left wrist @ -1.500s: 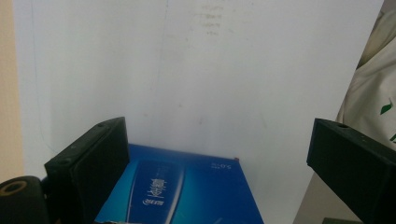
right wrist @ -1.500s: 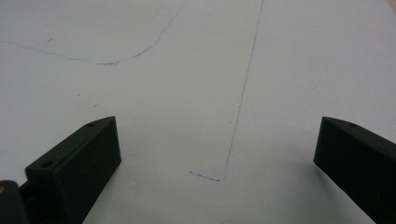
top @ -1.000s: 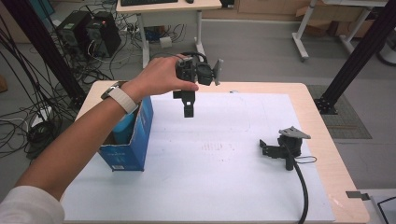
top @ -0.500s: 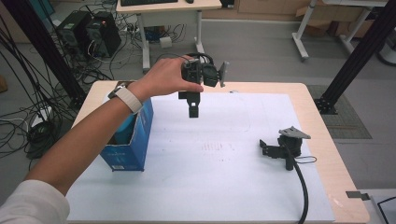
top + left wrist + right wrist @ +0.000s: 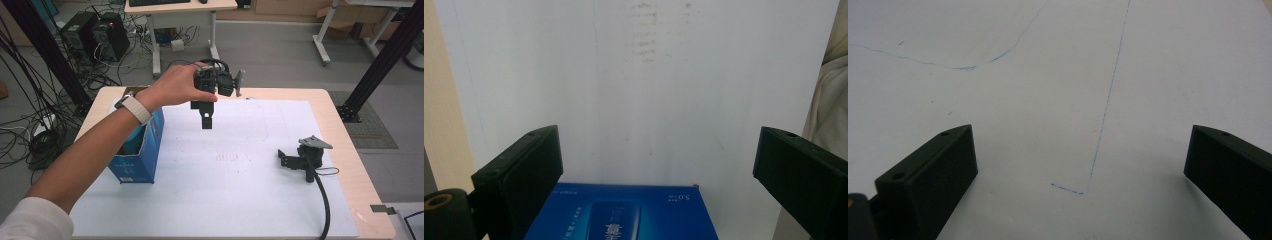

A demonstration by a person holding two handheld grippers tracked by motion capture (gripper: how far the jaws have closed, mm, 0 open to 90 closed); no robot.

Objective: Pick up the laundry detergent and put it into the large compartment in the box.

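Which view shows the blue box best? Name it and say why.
The high view: the blue box stands whole at the table's left, open-topped, partly crossed by the person's forearm. The left gripper view catches just its printed face at the bottom edge between the jaws. The right gripper view looks onto white paper.

A light wooden bench (image 5: 345,130) under a white sheet (image 5: 250,190) stands on grey floor (image 5: 280,45). Behind the bench stands a pale desk (image 5: 180,7) on white legs, with black computer towers (image 5: 95,35) and tangled cables (image 5: 30,125) to its left. Right of the bench, a black frame post (image 5: 385,55) slants upward.
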